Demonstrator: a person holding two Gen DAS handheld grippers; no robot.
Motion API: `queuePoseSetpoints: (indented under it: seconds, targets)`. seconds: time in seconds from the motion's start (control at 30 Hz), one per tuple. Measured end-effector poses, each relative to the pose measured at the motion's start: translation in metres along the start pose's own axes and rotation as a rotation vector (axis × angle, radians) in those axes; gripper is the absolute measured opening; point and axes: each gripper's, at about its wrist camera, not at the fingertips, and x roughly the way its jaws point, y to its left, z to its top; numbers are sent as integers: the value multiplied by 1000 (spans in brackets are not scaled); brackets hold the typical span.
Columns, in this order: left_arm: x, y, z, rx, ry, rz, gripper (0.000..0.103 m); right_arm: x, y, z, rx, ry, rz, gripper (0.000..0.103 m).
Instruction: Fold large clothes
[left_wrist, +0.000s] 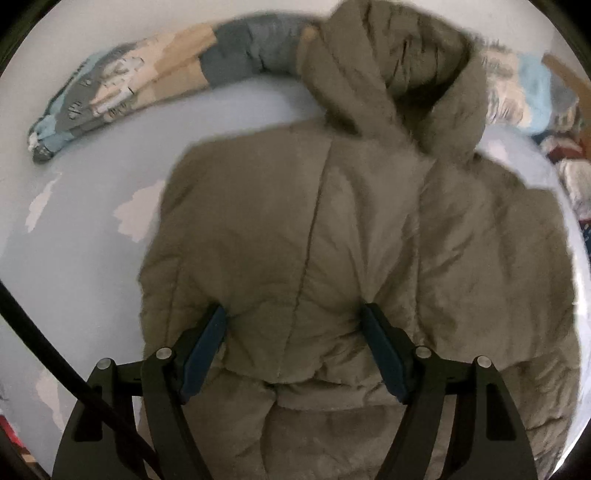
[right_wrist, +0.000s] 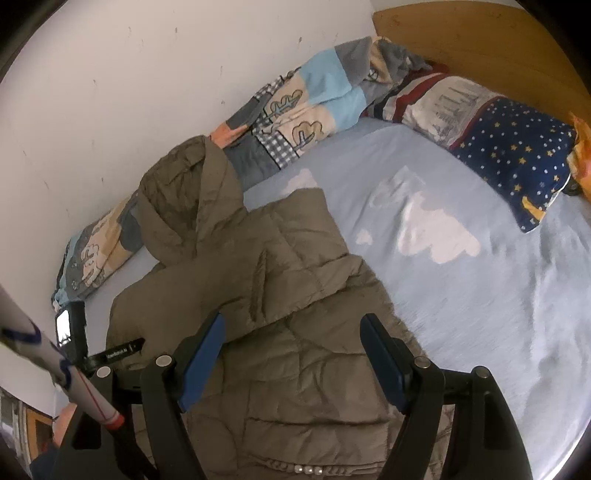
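An olive-brown padded hooded jacket (left_wrist: 332, 240) lies on a light blue bed sheet (left_wrist: 81, 229), hood toward the wall. It also shows in the right wrist view (right_wrist: 280, 295), hood at the upper left. My left gripper (left_wrist: 293, 314) is open, its blue-padded fingers spread just above the jacket's body. My right gripper (right_wrist: 293, 325) is open above the jacket's lower part, holding nothing. The other gripper's body (right_wrist: 72, 332) shows at the left edge of the right wrist view.
A rolled patchwork blanket (right_wrist: 288, 110) lies along the white wall (right_wrist: 129, 92). A star-patterned pillow (right_wrist: 517, 158) and a striped pillow (right_wrist: 439, 99) lie by the wooden headboard (right_wrist: 480, 40). The sheet (right_wrist: 461, 277) with white clouds extends to the right.
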Motion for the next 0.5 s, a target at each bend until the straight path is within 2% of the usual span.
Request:
queuePoseSetpoints:
  seconds: [0.1,0.23,0.37,0.5]
  targets:
    - [-34,-1,-13,19,-65,-23,75,1,2,0,1,1,0,80]
    - [-72,6,-48,40,-120,6,75,-1,4,1,2,-13,3,80]
    - [-85,31,-83,-27,-85,56,75,4,9,-1,-20,0,17,78]
    - [-74,46,-100,-66,-48,51,75,17,18,-8,-70,51,11,76]
